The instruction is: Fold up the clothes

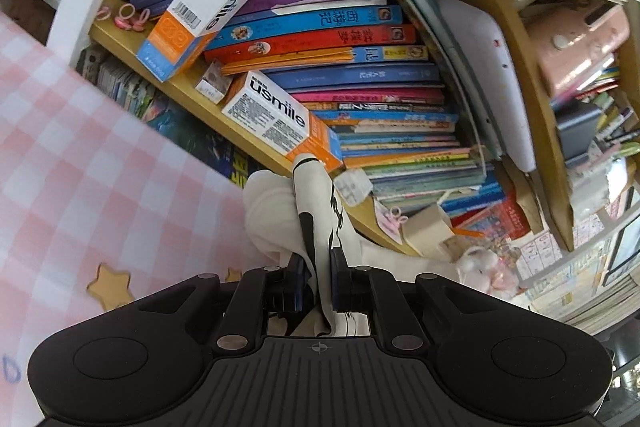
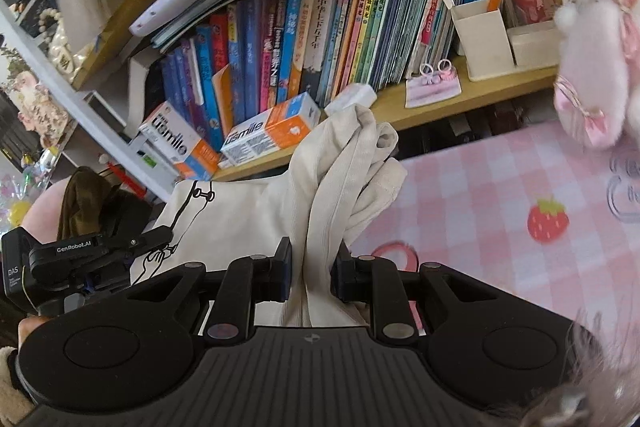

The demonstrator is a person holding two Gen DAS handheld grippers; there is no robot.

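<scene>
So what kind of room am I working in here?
Probably a child's bedroom or study corner at home: a packed bookshelf of children's books, a pink checked cloth with a strawberry, and a pink plush toy.

Each fisheye sat just behind its own fingers, looking forward along them, close over the pink checked counter (image 1: 80, 155) toward the bookshelf (image 2: 440, 103). The left wrist view was rolled, so the shelf ran diagonally; the right wrist view was nearly level. Both shared the books (image 1: 340, 39), the usmile boxes (image 2: 272, 131) and the cream garment (image 2: 256, 211).
</scene>
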